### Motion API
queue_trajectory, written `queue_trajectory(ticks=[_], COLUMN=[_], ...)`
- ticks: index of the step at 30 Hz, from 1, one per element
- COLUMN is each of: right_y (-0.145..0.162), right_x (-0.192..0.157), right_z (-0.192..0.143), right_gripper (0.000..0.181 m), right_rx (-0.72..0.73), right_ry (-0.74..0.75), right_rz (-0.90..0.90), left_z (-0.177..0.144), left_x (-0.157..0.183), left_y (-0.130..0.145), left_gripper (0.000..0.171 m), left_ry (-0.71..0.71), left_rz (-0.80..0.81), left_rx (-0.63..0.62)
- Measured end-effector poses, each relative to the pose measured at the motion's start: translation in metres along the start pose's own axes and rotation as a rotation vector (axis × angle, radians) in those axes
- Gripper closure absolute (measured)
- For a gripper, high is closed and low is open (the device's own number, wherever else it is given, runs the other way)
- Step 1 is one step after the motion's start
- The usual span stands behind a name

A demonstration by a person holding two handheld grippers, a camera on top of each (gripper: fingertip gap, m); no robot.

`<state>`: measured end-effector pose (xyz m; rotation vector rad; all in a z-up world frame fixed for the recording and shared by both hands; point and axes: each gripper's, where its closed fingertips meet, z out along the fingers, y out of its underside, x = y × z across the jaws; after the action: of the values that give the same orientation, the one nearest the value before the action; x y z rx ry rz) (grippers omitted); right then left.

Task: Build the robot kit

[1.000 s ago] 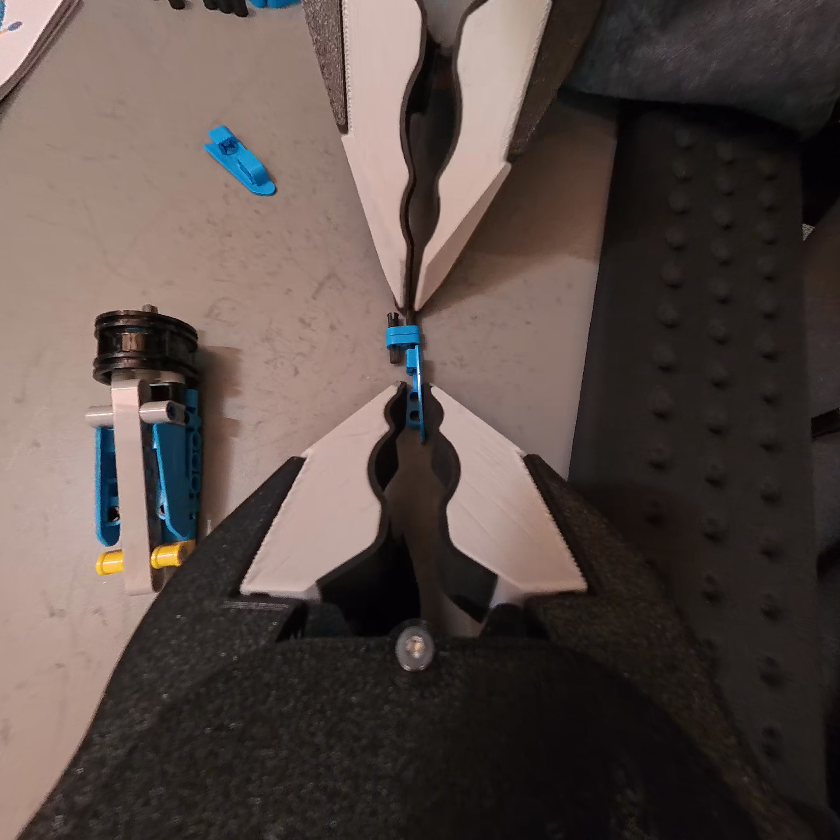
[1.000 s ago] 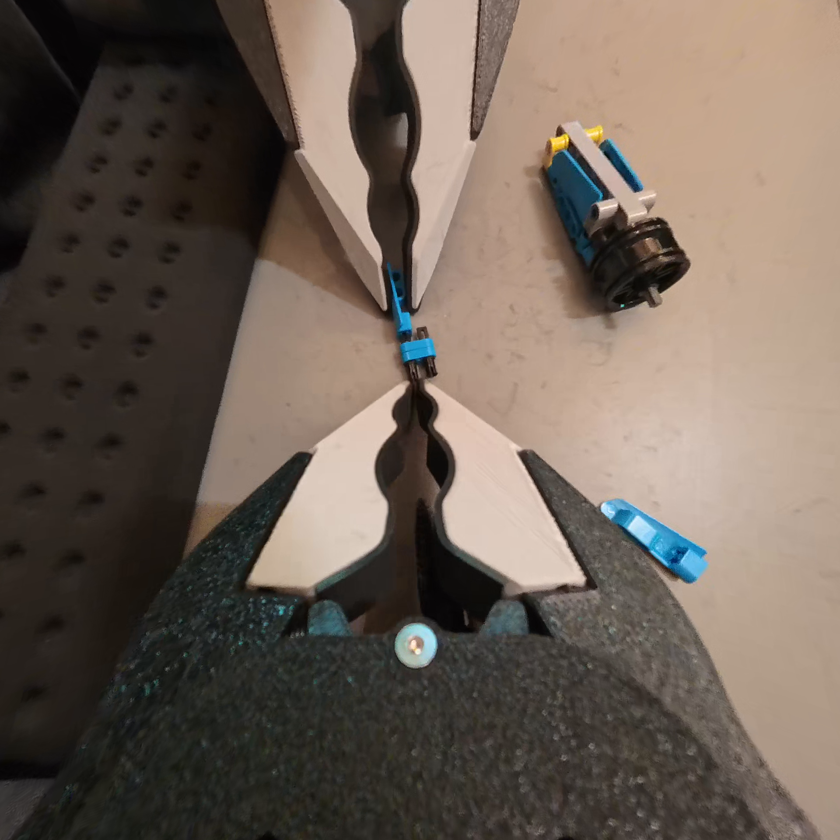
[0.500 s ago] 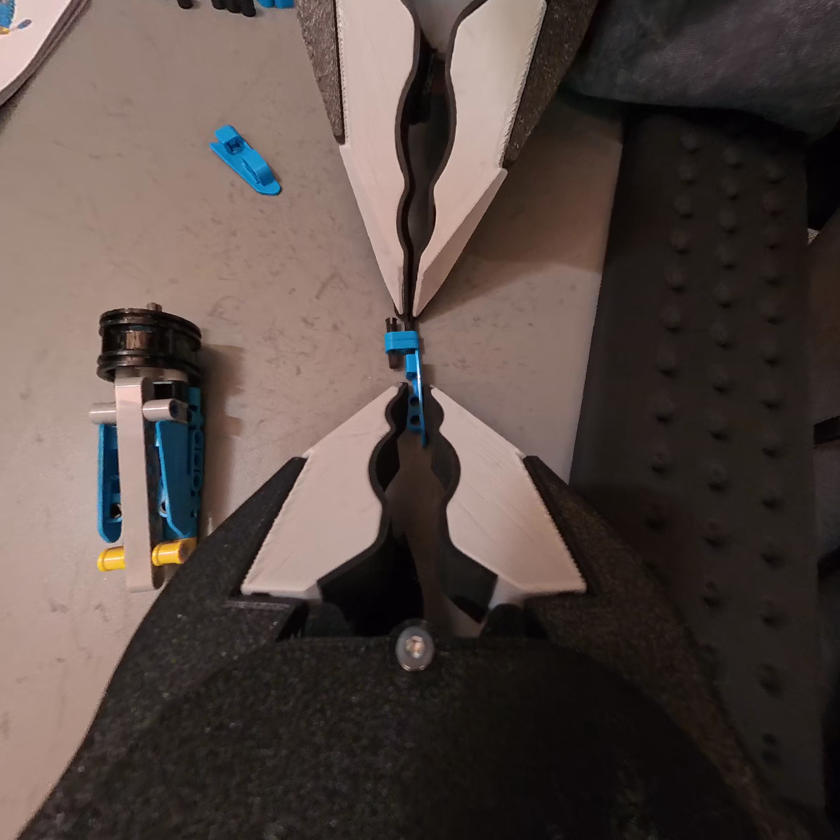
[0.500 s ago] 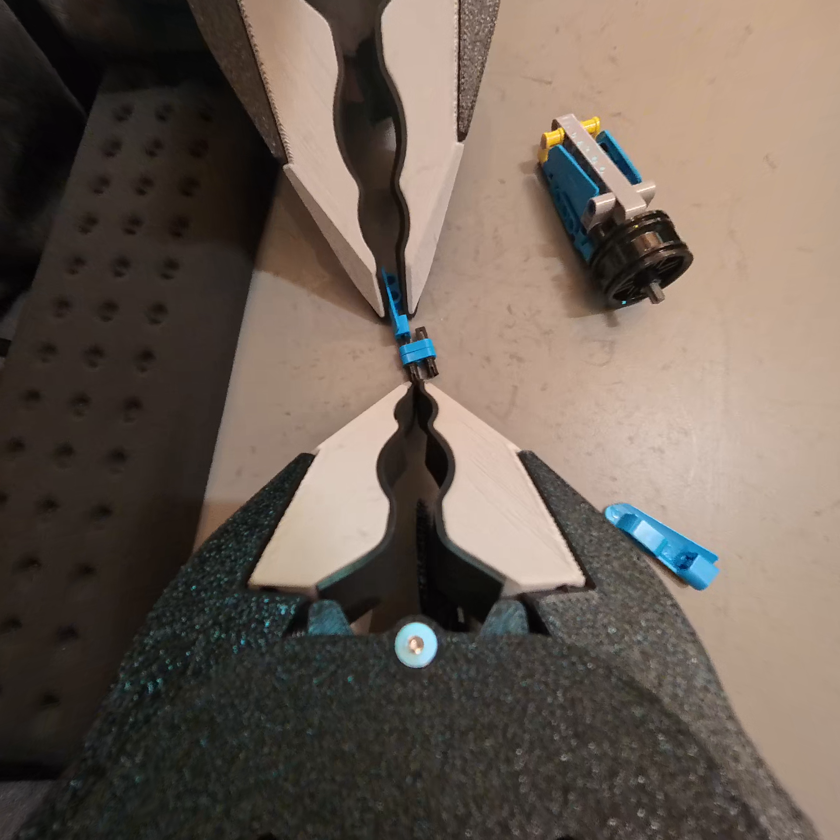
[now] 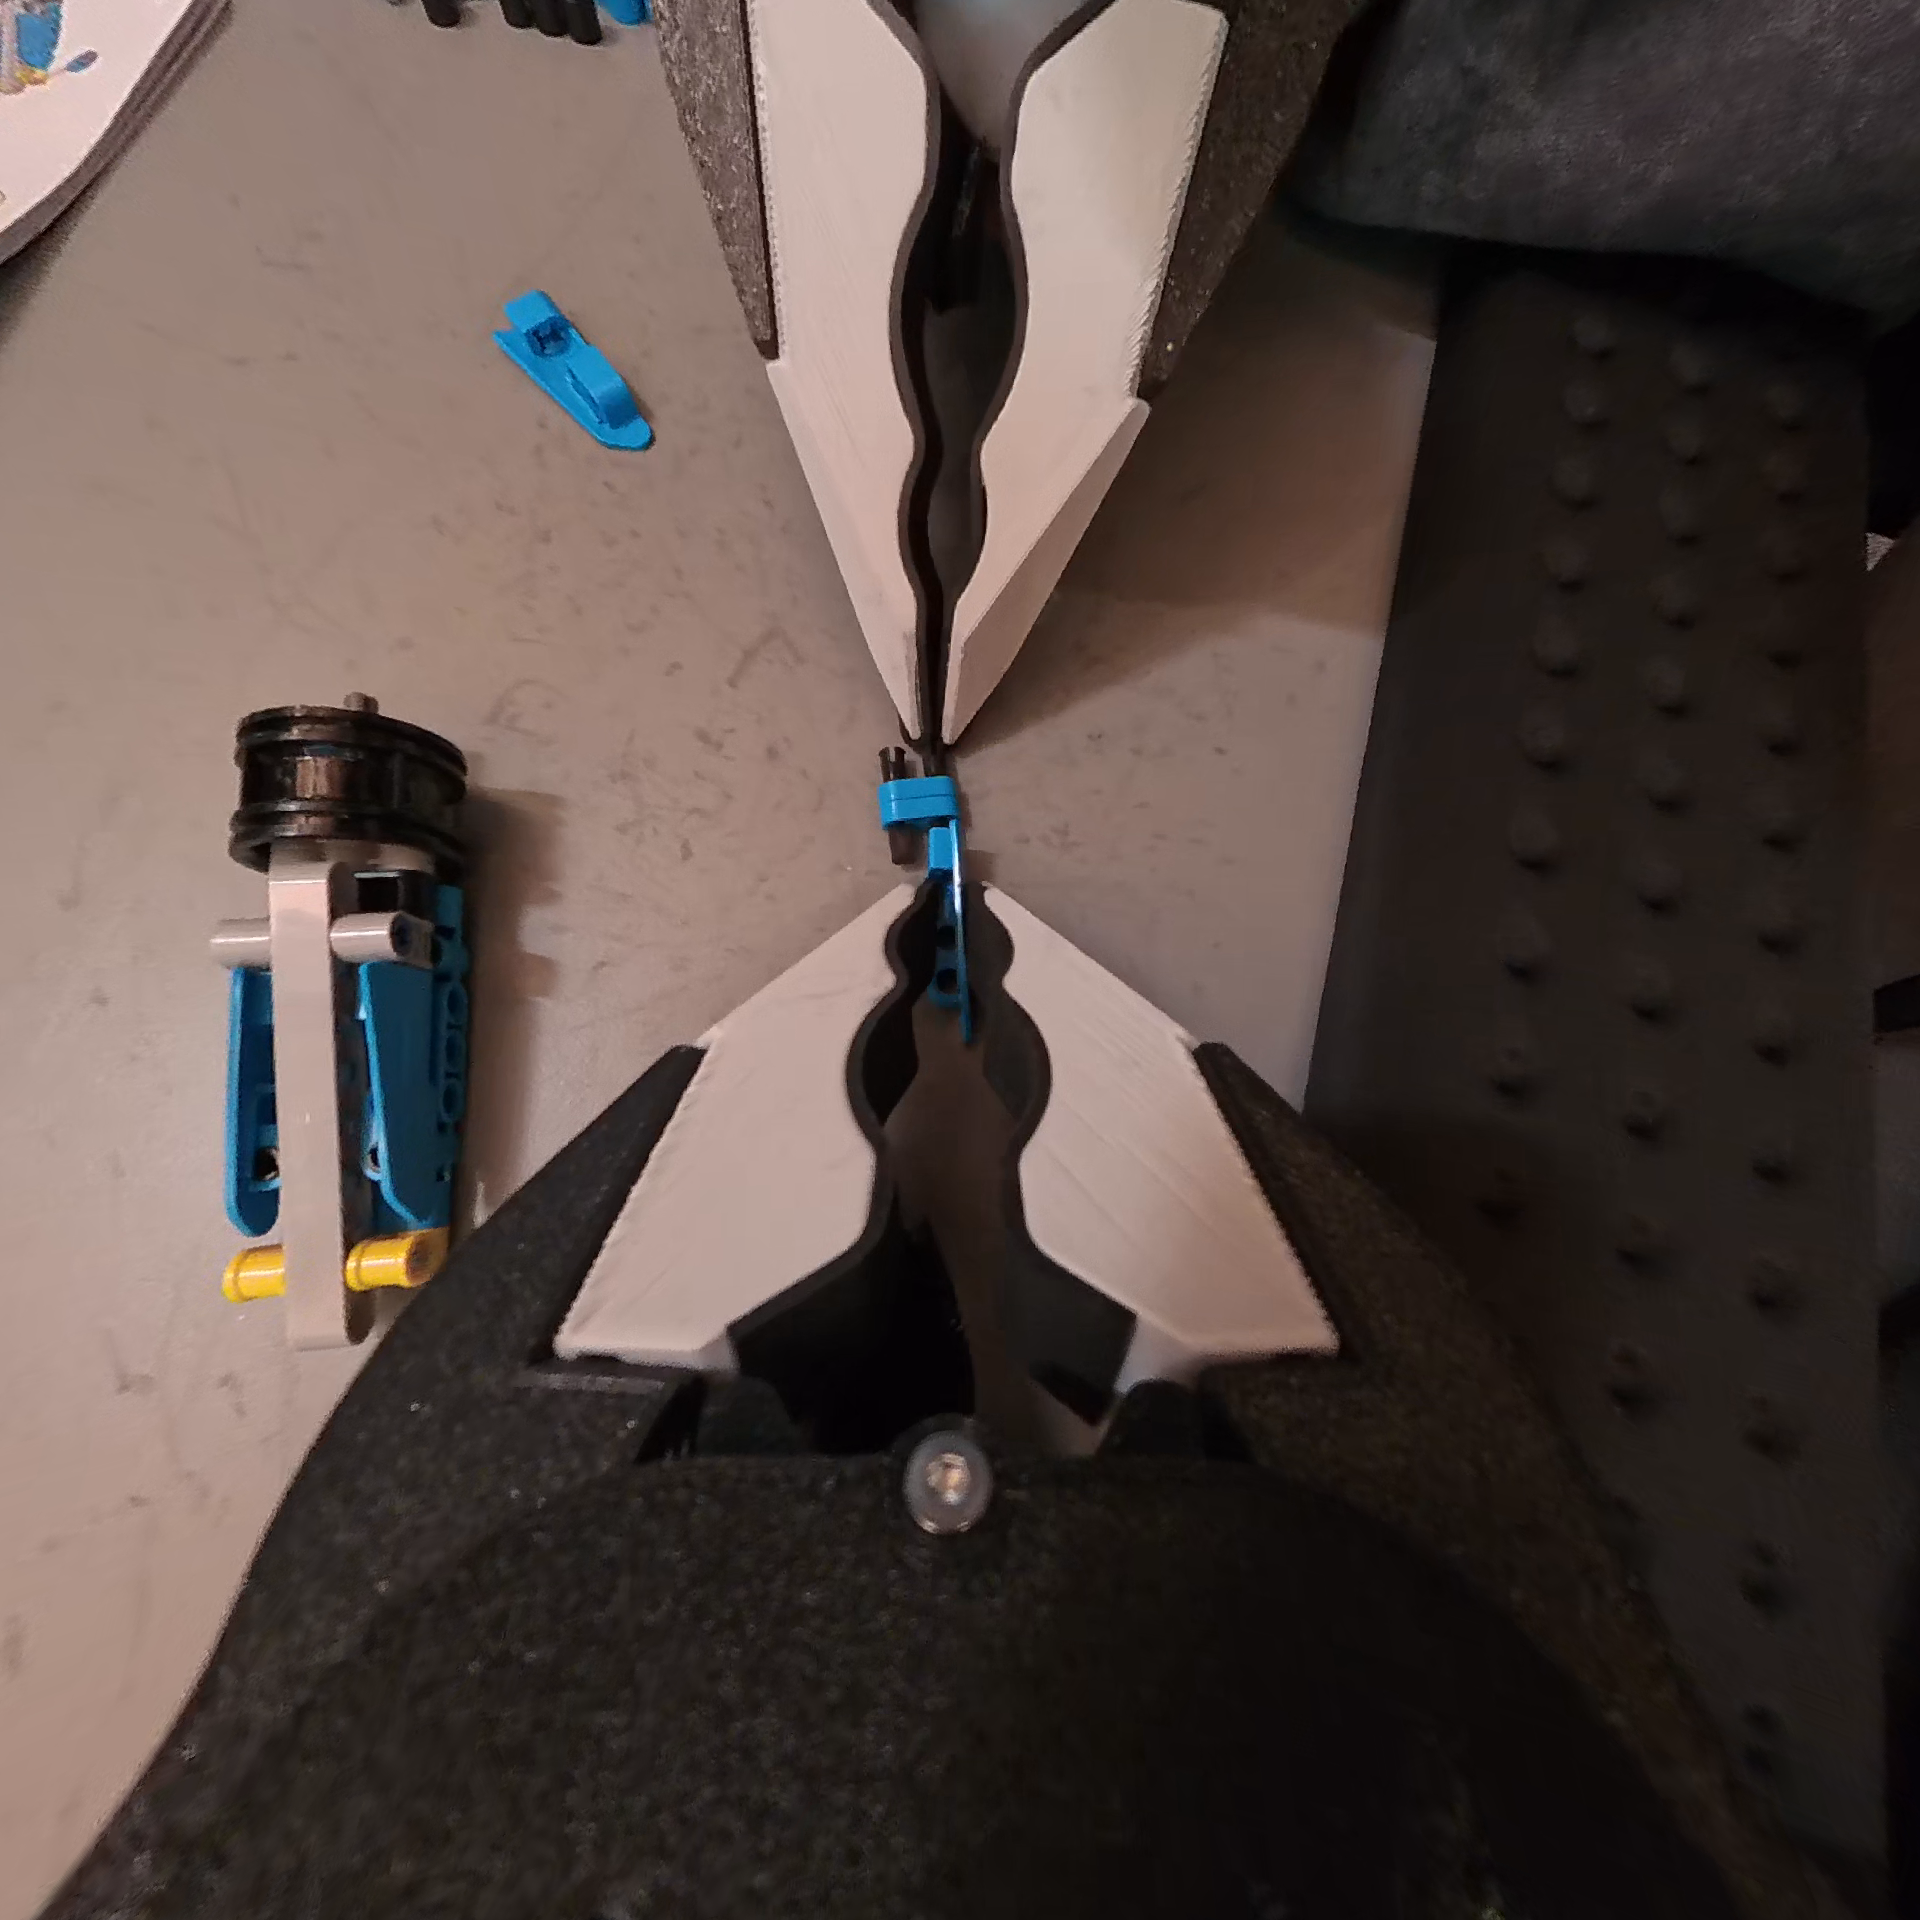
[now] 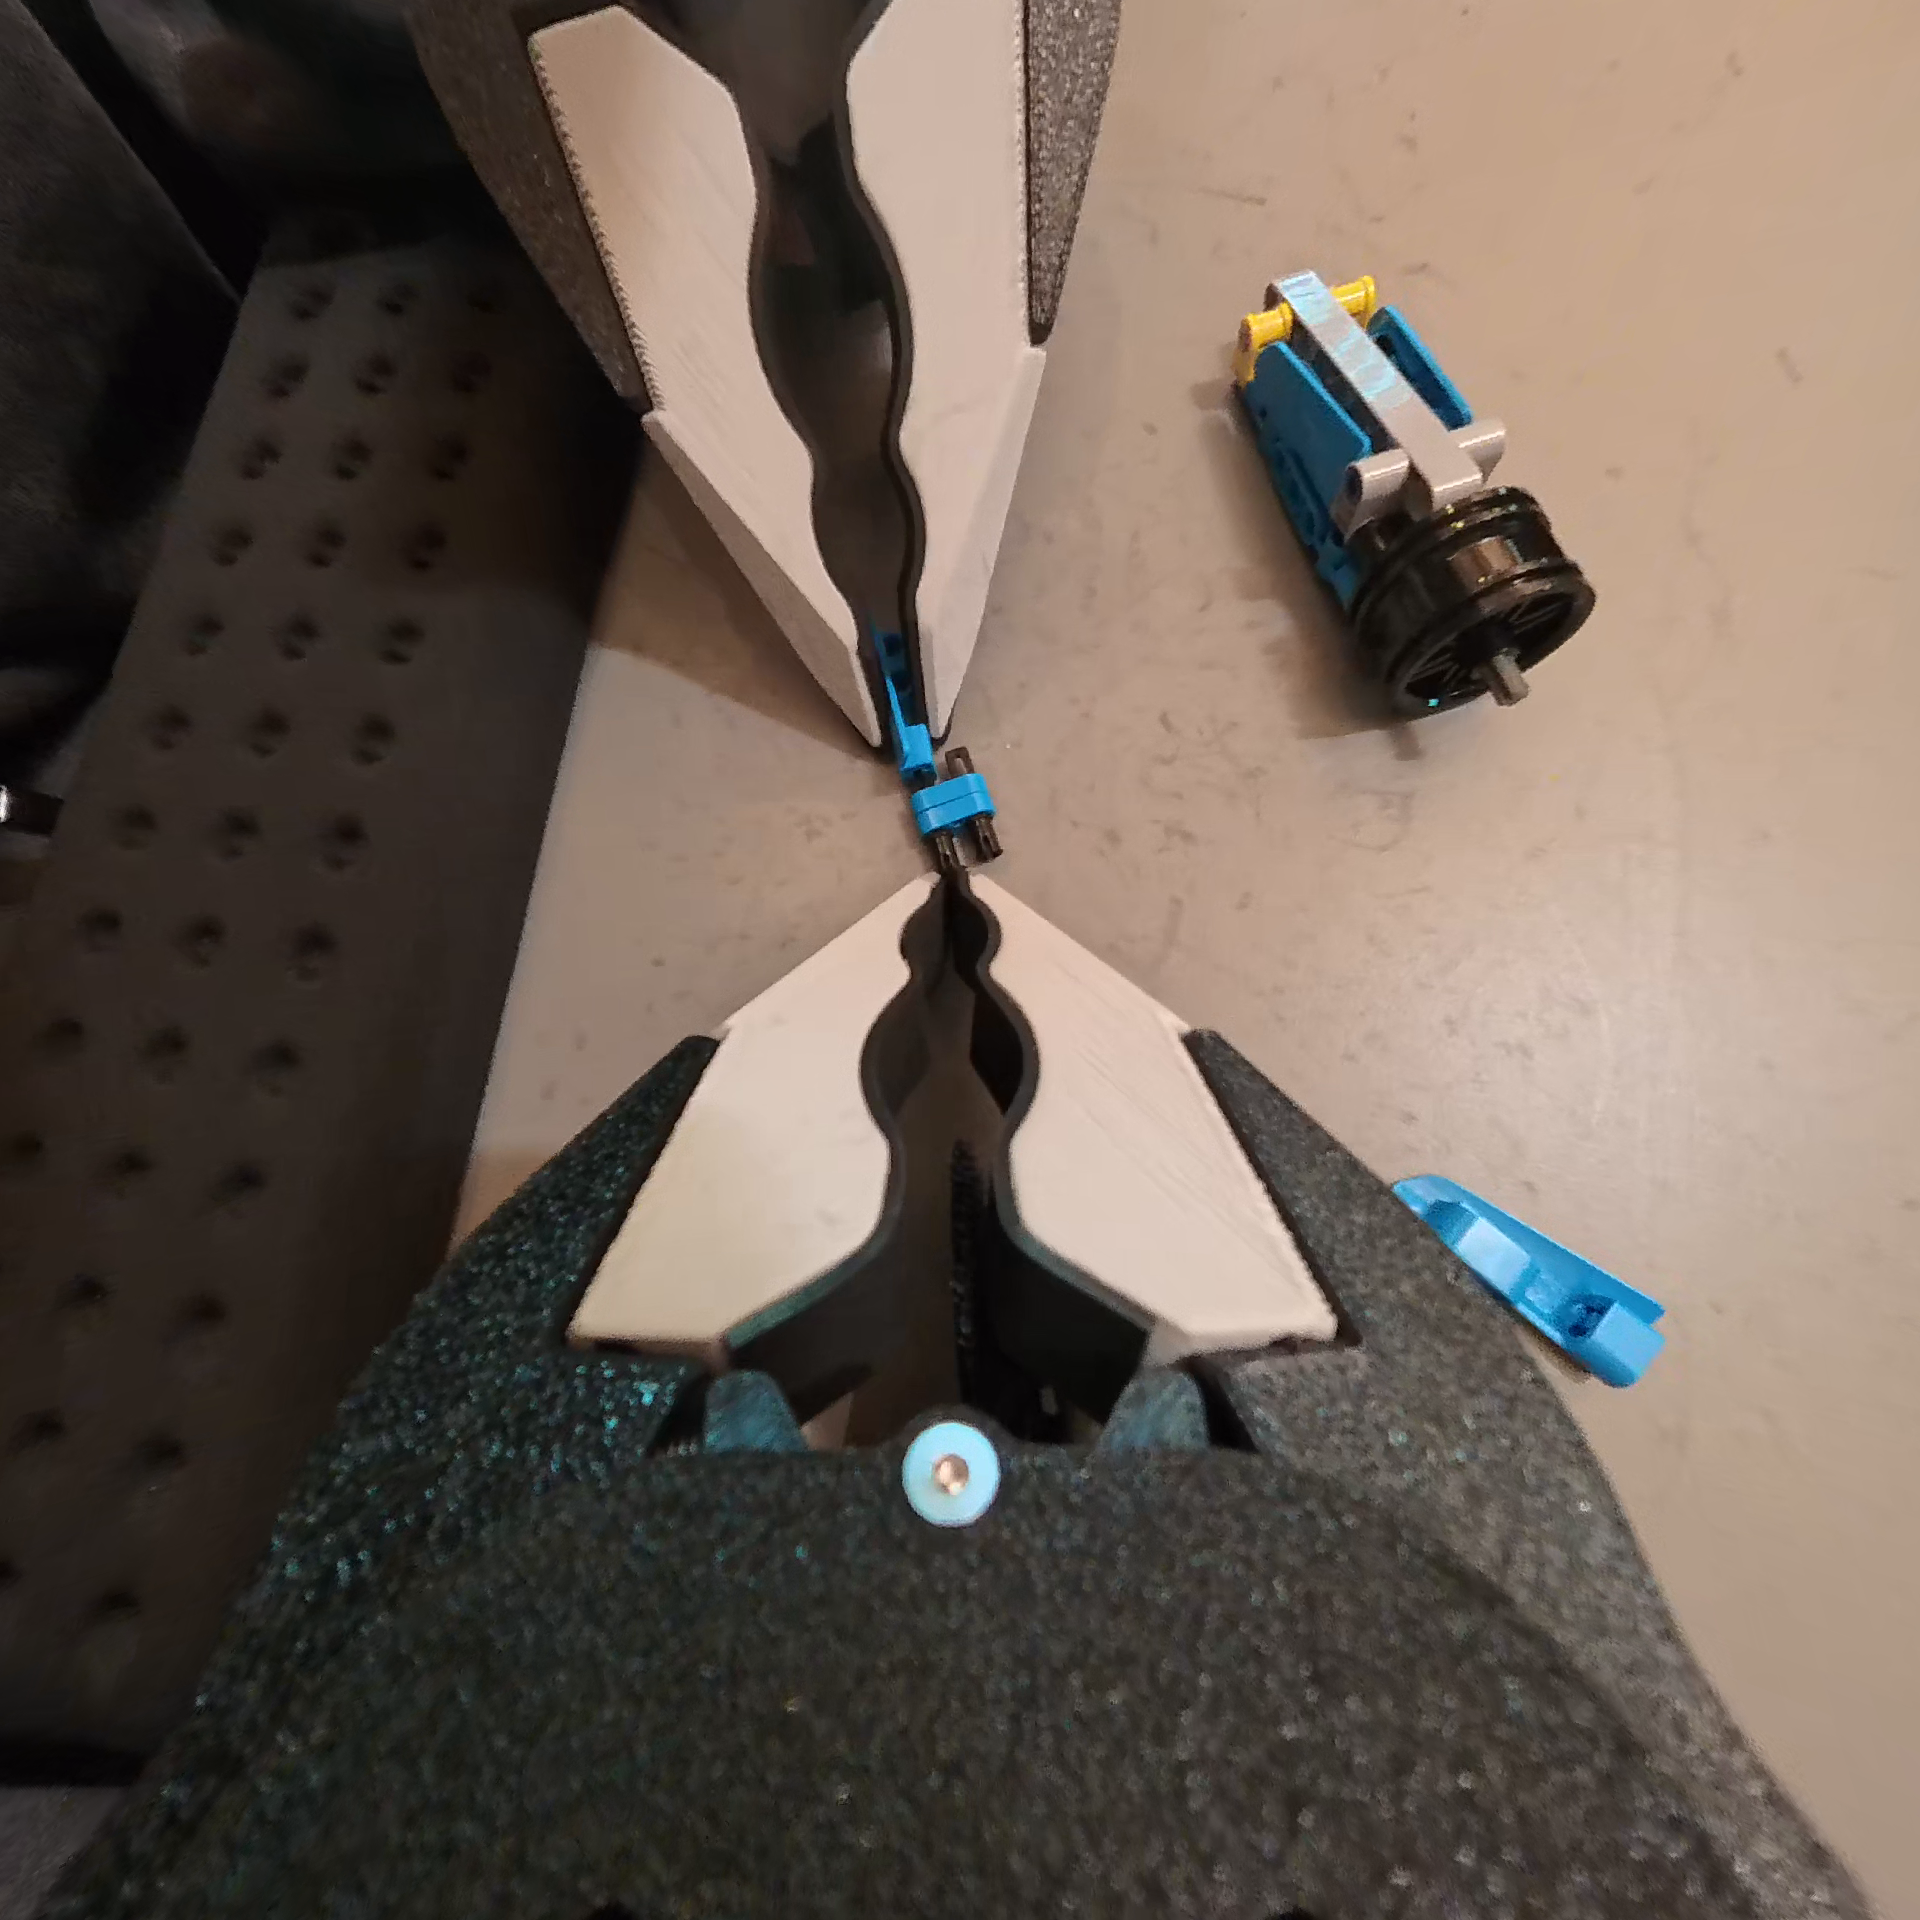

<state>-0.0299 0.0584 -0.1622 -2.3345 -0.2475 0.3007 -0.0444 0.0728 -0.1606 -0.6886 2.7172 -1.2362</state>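
The left gripper (image 5: 948, 914) is clamped on a thin blue beam (image 5: 951, 935); facing it tip to tip, the right gripper (image 6: 951, 883) pinches a black pin (image 6: 951, 847) in a blue connector (image 6: 948, 802) that touches the beam. Both hang over the table (image 5: 312, 582) edge beside a dimpled black mat (image 5: 1621, 935). A wheel assembly (image 5: 343, 997) and a blue wedge (image 5: 571, 369) lie well apart. Only the left view shows paper (image 5: 83, 94) at the far corner.

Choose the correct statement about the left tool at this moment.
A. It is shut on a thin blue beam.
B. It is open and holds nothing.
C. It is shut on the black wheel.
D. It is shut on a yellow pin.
A: in the left wrist view the left tool has its fingertips closed on the thin blue beam, while the wheel assembly lies apart on the table.
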Motion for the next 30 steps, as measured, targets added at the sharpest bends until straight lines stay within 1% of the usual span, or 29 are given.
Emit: queue_trajectory(ticks=[8,12,18,25,28,30], right_y=[0.000,-0.001,-0.001,-0.001,-0.002,-0.008], right_x=[0.000,0.000,0.000,0.000,0.009,0.015], right_z=[0.001,0.001,0.001,0.001,-0.001,-0.012], right_gripper=[0.181,0.181,0.181,0.181,0.181,0.181], right_rx=[0.007,0.011,0.015,0.009,0.015,0.029], right_ry=[-0.012,-0.013,-0.002,0.012,0.088,0.128], right_rz=[0.070,0.075,0.082,0.080,0.075,0.073], left_z=[0.001,0.001,0.001,0.002,0.002,0.000], left_x=[-0.001,-0.002,-0.003,-0.006,-0.009,-0.014], left_y=[-0.001,-0.001,-0.002,-0.003,-0.006,-0.015], left_gripper=[0.169,0.170,0.170,0.170,0.168,0.168], left_ry=[-0.078,-0.095,-0.190,-0.189,-0.136,-0.137], left_rz=[-0.060,-0.096,-0.071,-0.096,-0.158,-0.191], left_rx=[0.007,0.005,-0.020,-0.012,0.029,0.084])
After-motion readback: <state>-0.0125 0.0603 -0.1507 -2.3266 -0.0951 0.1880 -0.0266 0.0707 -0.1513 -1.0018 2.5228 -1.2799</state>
